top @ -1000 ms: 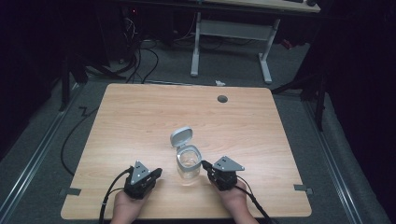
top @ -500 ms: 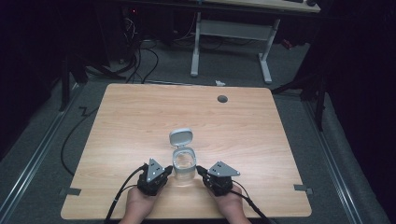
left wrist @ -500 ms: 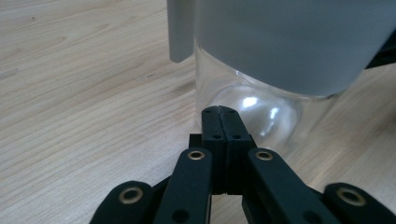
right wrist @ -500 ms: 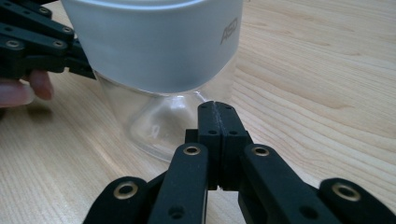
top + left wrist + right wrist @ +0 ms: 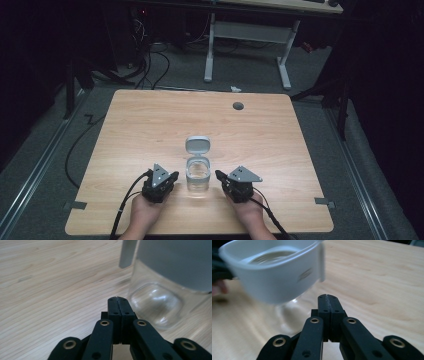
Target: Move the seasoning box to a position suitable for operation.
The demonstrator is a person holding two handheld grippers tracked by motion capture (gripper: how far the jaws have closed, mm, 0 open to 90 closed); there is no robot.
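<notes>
Both tools rest low on the wooden table [image 5: 150, 125], jaws pressed together and holding nothing. The left gripper [image 5: 117, 299] sits just beside a clear container [image 5: 155, 305], its tips close to the rounded glass base; its own view shows that base and a grey band above it. The right gripper [image 5: 328, 297] looks up at the container's grey upper rim from the opposite side. From the high view the container [image 5: 198, 175] stands between the two tools, its grey hinged lid [image 5: 198, 145] flipped open on the far side.
</notes>
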